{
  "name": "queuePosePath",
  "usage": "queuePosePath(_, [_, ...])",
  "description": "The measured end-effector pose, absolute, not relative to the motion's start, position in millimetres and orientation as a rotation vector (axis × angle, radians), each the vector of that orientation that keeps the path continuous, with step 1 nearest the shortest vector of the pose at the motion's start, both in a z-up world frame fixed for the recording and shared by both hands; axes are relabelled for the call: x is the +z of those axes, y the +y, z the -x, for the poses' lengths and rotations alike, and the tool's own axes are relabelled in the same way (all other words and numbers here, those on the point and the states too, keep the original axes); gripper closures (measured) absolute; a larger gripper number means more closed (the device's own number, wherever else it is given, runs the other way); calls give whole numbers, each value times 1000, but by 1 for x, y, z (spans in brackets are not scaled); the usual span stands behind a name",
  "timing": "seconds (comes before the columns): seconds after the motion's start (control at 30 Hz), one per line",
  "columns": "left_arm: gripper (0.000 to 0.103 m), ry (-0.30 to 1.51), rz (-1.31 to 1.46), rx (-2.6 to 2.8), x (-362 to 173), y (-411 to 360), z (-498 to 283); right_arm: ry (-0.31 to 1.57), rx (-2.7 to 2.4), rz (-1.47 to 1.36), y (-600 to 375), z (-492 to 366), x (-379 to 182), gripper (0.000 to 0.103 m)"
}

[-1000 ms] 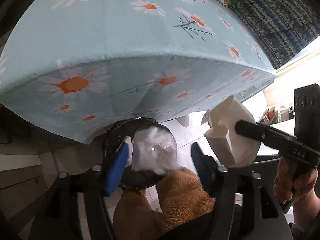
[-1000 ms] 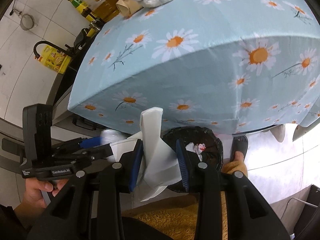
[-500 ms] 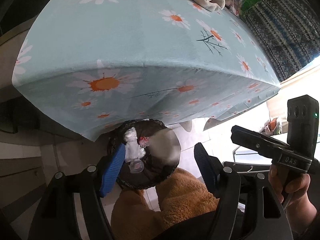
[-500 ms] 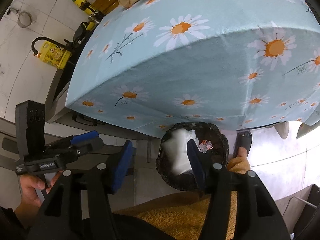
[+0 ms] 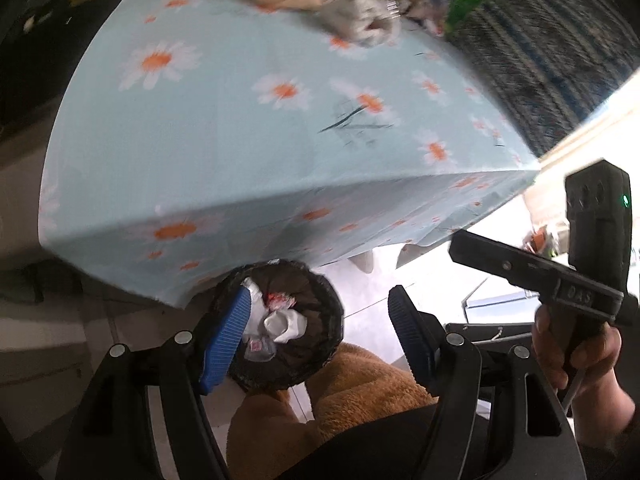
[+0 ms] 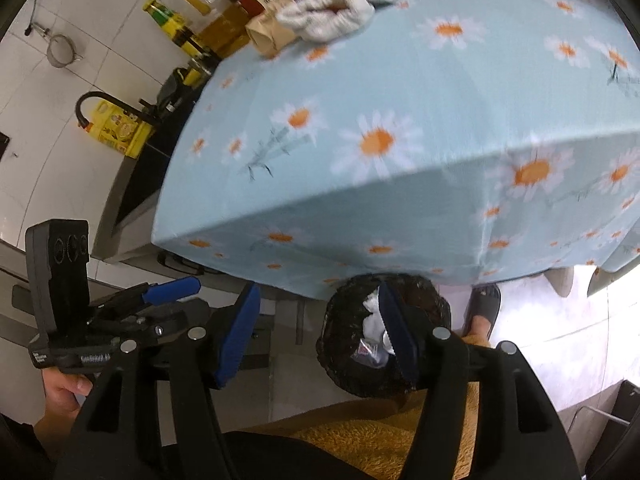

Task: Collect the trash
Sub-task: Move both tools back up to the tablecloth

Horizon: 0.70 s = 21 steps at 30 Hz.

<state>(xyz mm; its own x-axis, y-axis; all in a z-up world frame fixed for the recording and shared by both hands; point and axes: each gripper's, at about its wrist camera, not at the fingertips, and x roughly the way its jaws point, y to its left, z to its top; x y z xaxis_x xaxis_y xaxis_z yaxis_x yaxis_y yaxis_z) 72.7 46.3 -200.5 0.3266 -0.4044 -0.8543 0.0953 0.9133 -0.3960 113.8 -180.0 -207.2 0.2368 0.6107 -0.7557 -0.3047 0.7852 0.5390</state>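
**Both grippers empty above the bin**

Left gripper: jaws apart, nothing between. Right gripper: jaws opening, nothing between. Crumpled white trash lies in the black-lined bin on the floor below both, beside the daisy tablecloth.

bin on floor below table edge; trash in bin; towel at table's far side, bottles left of it

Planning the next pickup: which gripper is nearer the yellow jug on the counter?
Left, probably. The left gripper sits on the side of the yellow jug, just below it in the right wrist view; the right gripper, jaws opening and empty, is farther right above the bin.
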Motion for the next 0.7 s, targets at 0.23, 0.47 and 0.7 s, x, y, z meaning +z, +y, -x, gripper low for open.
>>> queuePosePath(0.23, [34, 1157, 331, -329, -174, 49, -88, 1085, 670, -273, -174, -135, -168, 41])
queuePosePath(0.47, [34, 1115, 315, -317, -154, 45, -112, 1037, 678, -242, -173, -182, -146, 30])
queuePosePath(0.7, [34, 1077, 376, -249, -143, 48, -130, 1079, 694, -227, -170, -244, -146, 15])
